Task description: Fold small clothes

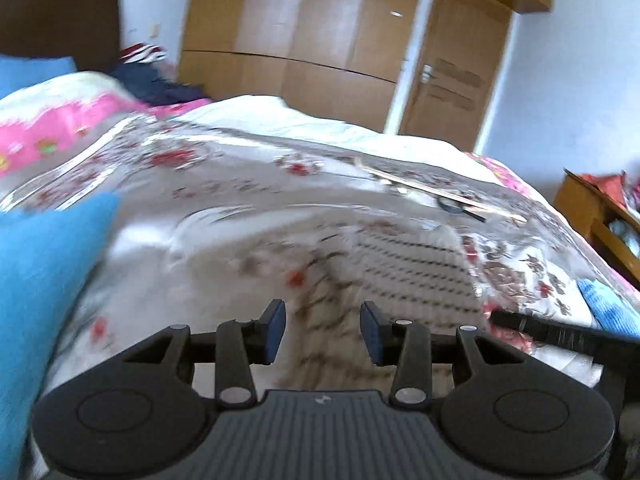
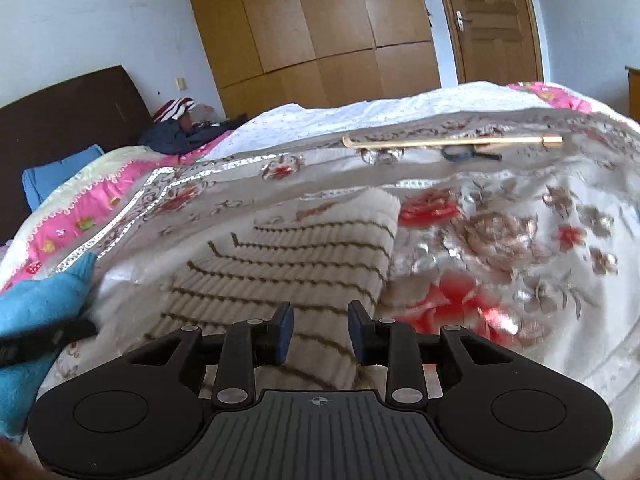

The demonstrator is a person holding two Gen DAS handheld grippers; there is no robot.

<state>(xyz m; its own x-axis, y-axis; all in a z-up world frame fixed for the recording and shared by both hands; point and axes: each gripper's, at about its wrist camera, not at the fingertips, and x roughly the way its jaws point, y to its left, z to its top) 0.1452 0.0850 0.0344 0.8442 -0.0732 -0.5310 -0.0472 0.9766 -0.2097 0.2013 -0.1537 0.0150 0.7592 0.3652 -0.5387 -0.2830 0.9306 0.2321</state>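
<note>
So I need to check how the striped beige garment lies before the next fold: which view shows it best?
The right wrist view: the striped beige garment is fairly sharp there, its stripes and far edge clear on the floral bedspread. The left wrist view shows it motion-blurred, partly behind the open left gripper.

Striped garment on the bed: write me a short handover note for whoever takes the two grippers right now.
Left gripper: open, nothing between its pads, above the near end of the striped garment.
Right gripper: open, empty, over the same garment.
Things: the cream garment with dark stripes lies on the floral bedspread; a blue garment lies to its left, and a wooden stick further back.
Done: the striped piece looks folded over at least once.
Left: check whether it needs another fold, then probably the blue one.
</note>
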